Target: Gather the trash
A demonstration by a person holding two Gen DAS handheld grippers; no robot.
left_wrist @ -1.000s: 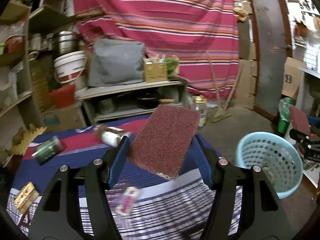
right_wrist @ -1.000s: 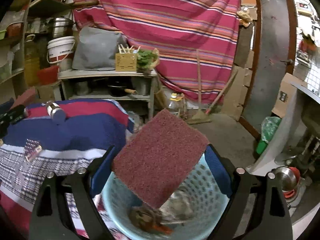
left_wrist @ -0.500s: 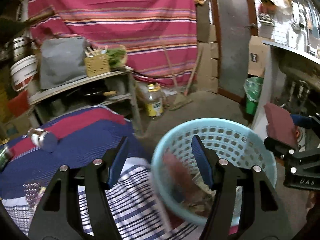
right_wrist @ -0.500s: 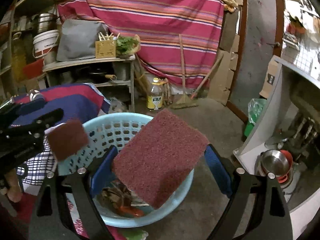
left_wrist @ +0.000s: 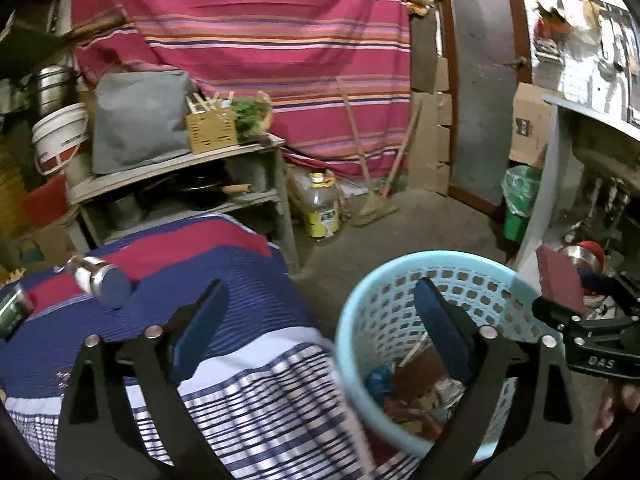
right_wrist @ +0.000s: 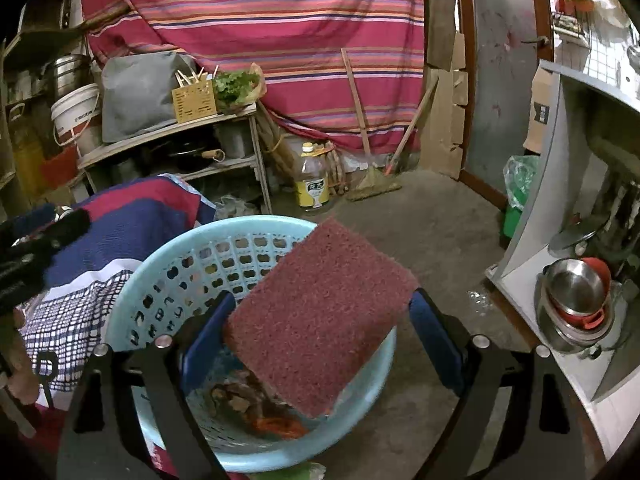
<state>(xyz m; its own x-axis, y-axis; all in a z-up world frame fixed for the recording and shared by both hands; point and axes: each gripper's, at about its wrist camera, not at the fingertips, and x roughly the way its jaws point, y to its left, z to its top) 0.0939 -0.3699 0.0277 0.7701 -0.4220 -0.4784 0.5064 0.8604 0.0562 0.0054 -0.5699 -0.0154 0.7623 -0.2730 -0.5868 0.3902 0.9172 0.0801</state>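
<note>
Right gripper point(right_wrist: 320, 320) clamps scouring pad point(right_wrist: 320, 316), hiding basket point(right_wrist: 168, 268) trash; left gripper point(left_wrist: 320, 320) just spread wide, empty

We cannot make out the trash at the bottom of the basket point(right_wrist: 168, 268), half covered by the scouring pad point(right_wrist: 320, 316). The can point(left_wrist: 12, 312) is cut off by the picture's left edge, its label unreadable.

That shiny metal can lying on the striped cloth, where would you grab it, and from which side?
Across its round body, I'd guess, coming from above. The metal can lies on its side on the blue and red cloth, flat end toward the camera, so jaws could straddle its curved sides and not push it rolling.
</note>
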